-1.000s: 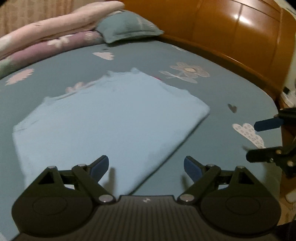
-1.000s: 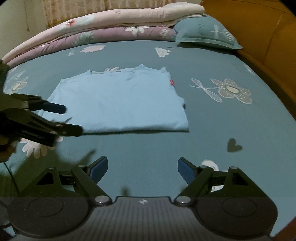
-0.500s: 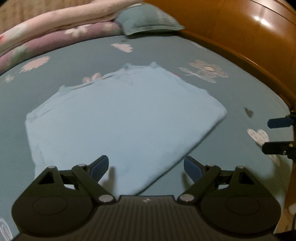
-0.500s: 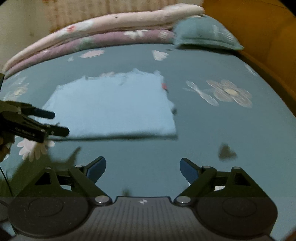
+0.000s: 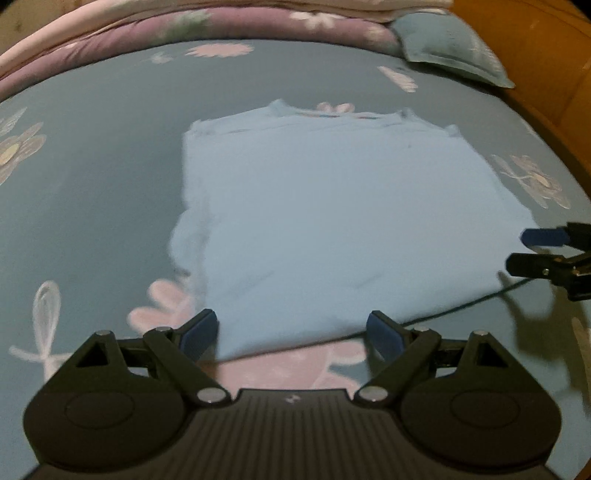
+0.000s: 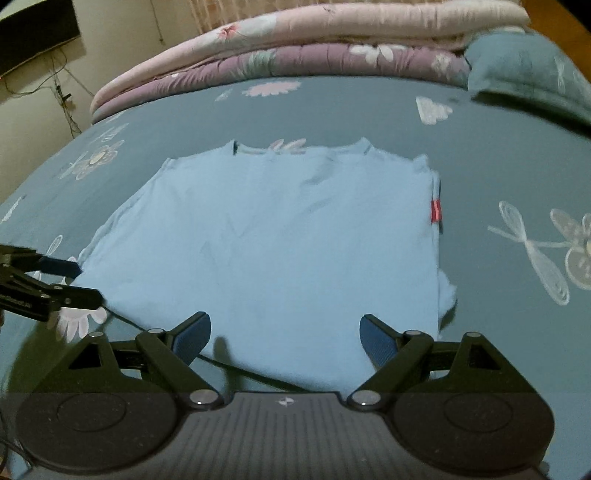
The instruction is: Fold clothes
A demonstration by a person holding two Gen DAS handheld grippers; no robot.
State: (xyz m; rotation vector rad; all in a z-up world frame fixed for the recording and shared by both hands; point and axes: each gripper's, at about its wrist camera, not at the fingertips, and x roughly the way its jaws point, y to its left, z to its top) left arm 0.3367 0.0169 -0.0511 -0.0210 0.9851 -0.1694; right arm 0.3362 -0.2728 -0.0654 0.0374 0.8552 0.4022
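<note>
Now we've got the folded light-blue T-shirt (image 6: 280, 236) lying flat on the teal flowered bed sheet (image 6: 480, 155), collar toward the stacked quilts (image 6: 295, 40). Our left claw (image 5: 291, 332) is spread wide over the shirt's near edge, gripping nothing; our right claw (image 6: 284, 336) likewise released near that shirt's near right corner.

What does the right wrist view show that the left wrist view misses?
Only the right wrist view shows the red tag on the shirt's right edge, a dark screen on the wall with dangling cables, and the left gripper at the shirt's left corner. Only the left wrist view shows the right gripper by the shirt's right corner and the wooden headboard. Both show the folded light blue shirt flat on the floral bedsheet, the stacked quilts, the pillow, and open, empty fingers.
</note>
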